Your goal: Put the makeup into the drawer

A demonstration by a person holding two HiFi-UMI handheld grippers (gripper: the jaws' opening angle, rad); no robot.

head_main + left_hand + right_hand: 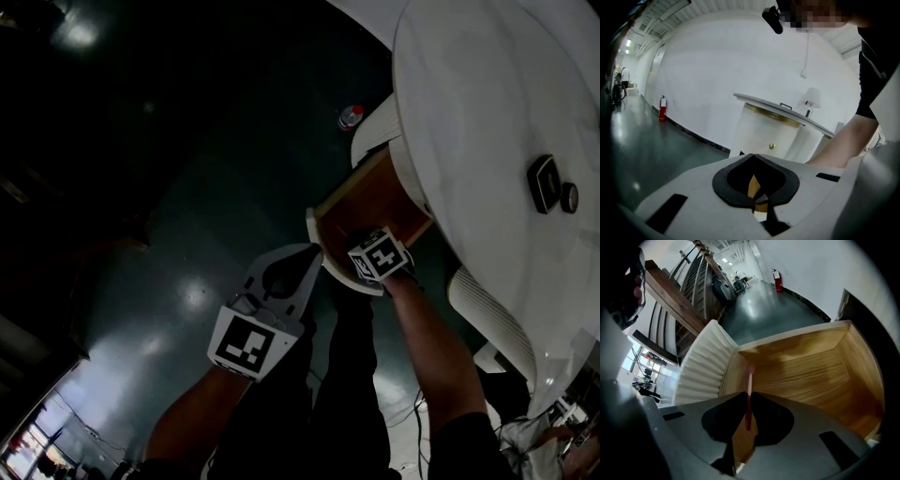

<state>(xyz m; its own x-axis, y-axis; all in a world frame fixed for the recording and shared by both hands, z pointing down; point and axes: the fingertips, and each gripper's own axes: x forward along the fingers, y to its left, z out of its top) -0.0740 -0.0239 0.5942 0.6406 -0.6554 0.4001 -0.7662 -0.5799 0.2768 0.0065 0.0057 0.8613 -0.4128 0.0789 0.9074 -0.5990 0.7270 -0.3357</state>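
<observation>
A thin pink-and-red makeup pencil (pixel 750 380) is pinched between the jaws of my right gripper (pixel 749 399), which is shut on it. It points steeply down into the open wooden drawer (pixel 811 376), and the pencil's tip hangs over the drawer's floor. In the head view the drawer (pixel 317 232) sticks out from under the white round table (pixel 469 103), with the right gripper's marker cube (pixel 380 255) over it. My left gripper (pixel 309 258) hovers just left of the drawer's front, shut and empty. Its closed jaws (pixel 753 161) show only a sliver of wood between them.
A black compact (pixel 544 183) and a small round item (pixel 569 197) lie on the tabletop. A ribbed white chair (pixel 701 366) stands beside the drawer. A red fire extinguisher (pixel 662 108) stands by the far wall. The floor is dark and glossy.
</observation>
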